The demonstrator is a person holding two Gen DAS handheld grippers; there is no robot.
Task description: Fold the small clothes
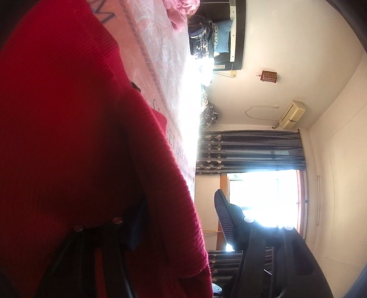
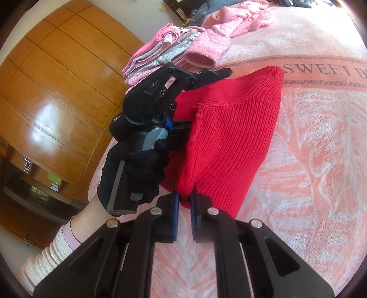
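A red ribbed knit garment [image 2: 234, 133] lies partly lifted on the pink blanket [image 2: 316, 142]. My right gripper [image 2: 184, 199] is shut on its near corner, pinched between the blue pads. My left gripper [image 2: 206, 98], held by a black-gloved hand [image 2: 137, 169], stands open at the garment's left edge. One of its fingers [image 2: 213, 74] shows above the cloth, while the other is hidden under the fold. In the left wrist view, which is turned sideways, the red garment [image 1: 68, 137] drapes over one finger, and the left gripper [image 1: 183, 215] is spread wide.
A stack of folded pink and striped clothes [image 2: 156, 57] sits just beyond the left gripper. Loose pink garments [image 2: 240, 20] are heaped farther back. A wooden wardrobe [image 2: 57, 80] stands left of the bed. An office chair [image 1: 227, 217] and a curtained window [image 1: 263, 199] lie beyond the bed.
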